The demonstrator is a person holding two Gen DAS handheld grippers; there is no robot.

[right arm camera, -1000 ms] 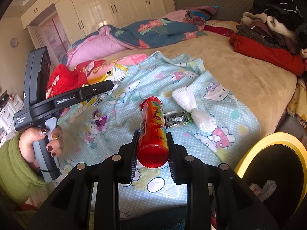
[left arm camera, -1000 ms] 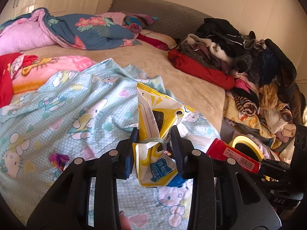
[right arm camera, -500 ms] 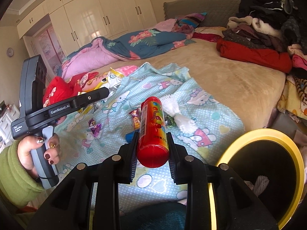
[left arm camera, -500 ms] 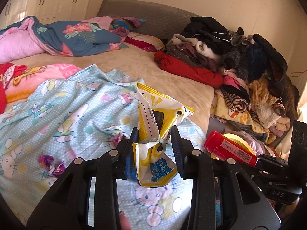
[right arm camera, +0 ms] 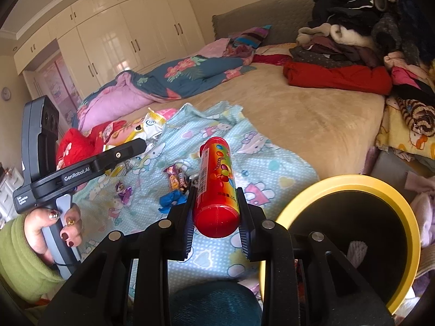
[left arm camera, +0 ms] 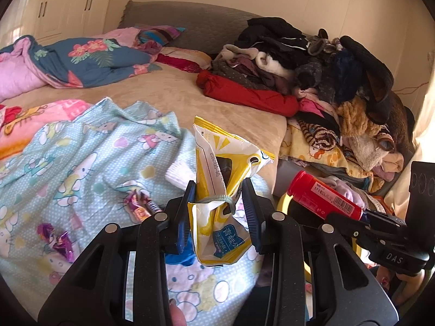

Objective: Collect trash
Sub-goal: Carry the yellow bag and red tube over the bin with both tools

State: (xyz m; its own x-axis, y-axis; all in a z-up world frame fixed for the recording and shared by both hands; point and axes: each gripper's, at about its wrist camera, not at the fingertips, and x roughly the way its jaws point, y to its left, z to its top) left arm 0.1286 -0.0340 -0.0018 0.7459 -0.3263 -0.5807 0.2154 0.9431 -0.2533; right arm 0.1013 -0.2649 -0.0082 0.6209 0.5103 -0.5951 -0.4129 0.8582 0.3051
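My left gripper [left arm camera: 218, 203] is shut on a yellow and white snack bag [left arm camera: 223, 190], held upright above the bed's front edge. My right gripper [right arm camera: 216, 209] is shut on a red candy tube [right arm camera: 217, 187]; the tube also shows in the left wrist view [left arm camera: 323, 195]. A yellow-rimmed black bin [right arm camera: 350, 231] stands beside the bed, just right of the tube. Loose candy wrappers [right arm camera: 176, 179], a purple wrapper [right arm camera: 123, 191] and a blue scrap [right arm camera: 171, 199] lie on the Hello Kitty sheet [right arm camera: 261, 163].
A pile of clothes [left arm camera: 312, 81] fills the bed's right side. A floral quilt [left arm camera: 81, 62] lies at the back left. A white crumpled tissue [left arm camera: 179, 174] sits on the sheet. Wardrobes [right arm camera: 122, 35] line the far wall.
Both grippers have moved right, toward the bin, each still holding its item. The bin now fills more of the right wrist view.
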